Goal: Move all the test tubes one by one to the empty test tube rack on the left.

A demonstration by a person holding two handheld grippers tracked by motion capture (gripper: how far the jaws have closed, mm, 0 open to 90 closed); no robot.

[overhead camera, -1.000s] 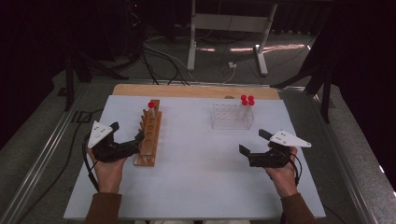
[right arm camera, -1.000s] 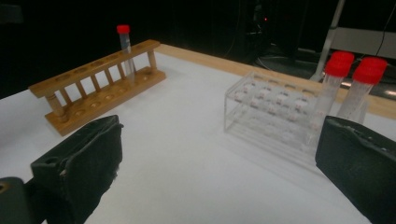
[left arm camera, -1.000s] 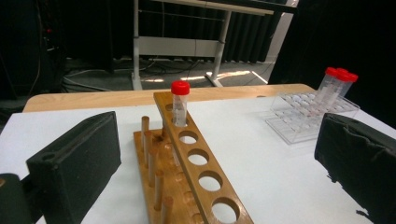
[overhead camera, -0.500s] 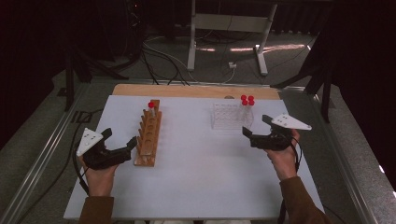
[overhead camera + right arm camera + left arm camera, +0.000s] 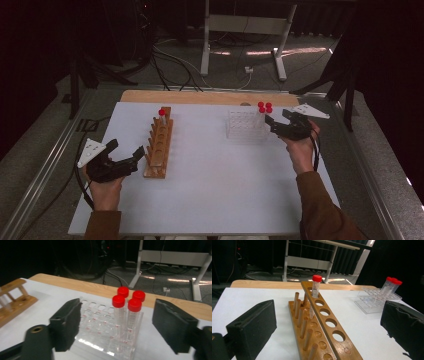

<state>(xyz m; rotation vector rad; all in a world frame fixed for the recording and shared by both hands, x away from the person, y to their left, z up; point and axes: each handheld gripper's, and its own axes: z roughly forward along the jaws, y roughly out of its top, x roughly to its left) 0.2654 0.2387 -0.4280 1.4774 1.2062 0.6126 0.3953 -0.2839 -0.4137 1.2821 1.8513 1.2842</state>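
With its jaws just narrowing yet gripping nothing, the right claw (image 5: 117,327) lines up on the red-capped tubes (image 5: 128,303), judged next to clamp one, while the left claw (image 5: 324,340) waits open.

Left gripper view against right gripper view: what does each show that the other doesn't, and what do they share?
Left gripper view alone: the wooden rack's row of round holes and the single red-capped tube standing at its far end. Right gripper view alone: four red caps close up, clustered at one corner of the clear plastic rack. Shared: both racks, the white table, and open black jaws with nothing between them.
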